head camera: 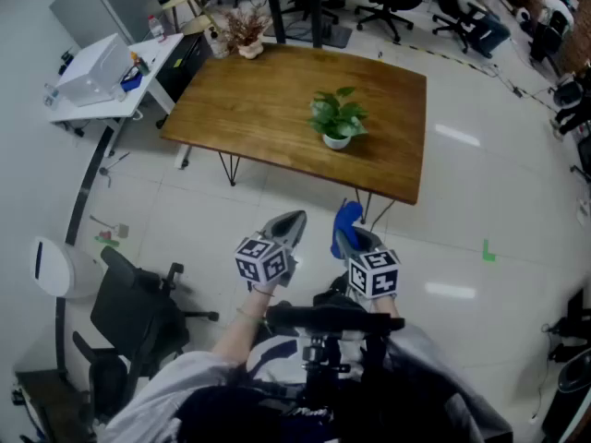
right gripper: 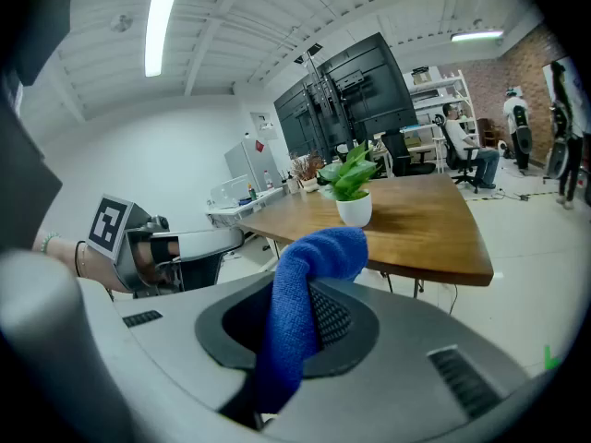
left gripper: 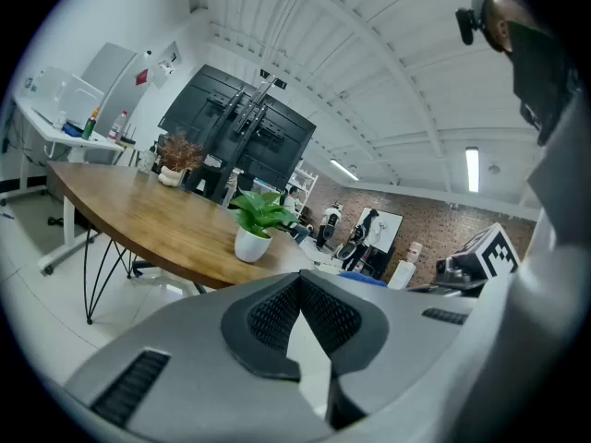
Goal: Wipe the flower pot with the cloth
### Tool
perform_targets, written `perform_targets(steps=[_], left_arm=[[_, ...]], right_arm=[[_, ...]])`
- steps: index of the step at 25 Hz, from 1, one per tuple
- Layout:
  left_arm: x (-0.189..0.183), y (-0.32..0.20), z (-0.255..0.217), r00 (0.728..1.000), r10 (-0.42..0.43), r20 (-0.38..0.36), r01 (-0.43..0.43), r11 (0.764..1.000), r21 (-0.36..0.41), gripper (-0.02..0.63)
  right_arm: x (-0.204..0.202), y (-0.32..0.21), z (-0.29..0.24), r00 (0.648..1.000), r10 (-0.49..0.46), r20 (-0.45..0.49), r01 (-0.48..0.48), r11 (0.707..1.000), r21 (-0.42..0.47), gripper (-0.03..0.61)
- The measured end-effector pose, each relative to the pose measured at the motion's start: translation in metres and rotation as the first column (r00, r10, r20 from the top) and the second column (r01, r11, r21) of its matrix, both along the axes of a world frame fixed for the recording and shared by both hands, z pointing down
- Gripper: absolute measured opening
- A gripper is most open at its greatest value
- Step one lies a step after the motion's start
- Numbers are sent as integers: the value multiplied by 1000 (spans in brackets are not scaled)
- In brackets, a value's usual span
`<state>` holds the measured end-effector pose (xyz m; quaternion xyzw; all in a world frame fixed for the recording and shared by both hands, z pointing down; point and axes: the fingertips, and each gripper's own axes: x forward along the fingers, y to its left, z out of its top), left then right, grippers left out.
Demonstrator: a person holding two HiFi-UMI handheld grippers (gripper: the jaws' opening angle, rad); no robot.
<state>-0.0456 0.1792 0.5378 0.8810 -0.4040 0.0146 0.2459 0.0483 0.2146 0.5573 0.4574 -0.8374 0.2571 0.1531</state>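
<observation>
Wooden table (head camera: 268,100), flower pot (head camera: 336,141); cloth (right gripper: 300,293) in grip of right tool (head camera: 352,238), left tool (left gripper: 300,282) closed.

A wooden table (head camera: 268,109) stands beside a white desk (head camera: 102,107); a black chair (head camera: 134,307) sits nearer.

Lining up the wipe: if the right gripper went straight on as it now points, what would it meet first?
Probably the flower pot on the table, almost ahead of the cloth in the right gripper; depth is unclear.
</observation>
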Motion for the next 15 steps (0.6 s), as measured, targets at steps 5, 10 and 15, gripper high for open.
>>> perform_targets(steps=[5,10,15], left_arm=[[14,-26,-9,999,-40,-2,40,999,5,8],[31,-43,-10,998,-62,3,62,998,7,8],[41,-55,-9,998,-56,29,56,998,-1,8]], right_arm=[[26,-30,-11,1000,-7,-3,7,1000,16,61],[46,-51,-13,1000,-30,-7,31,999,26,61],[64,-66,-11,1000,-21,-4,21,1000,22,61]])
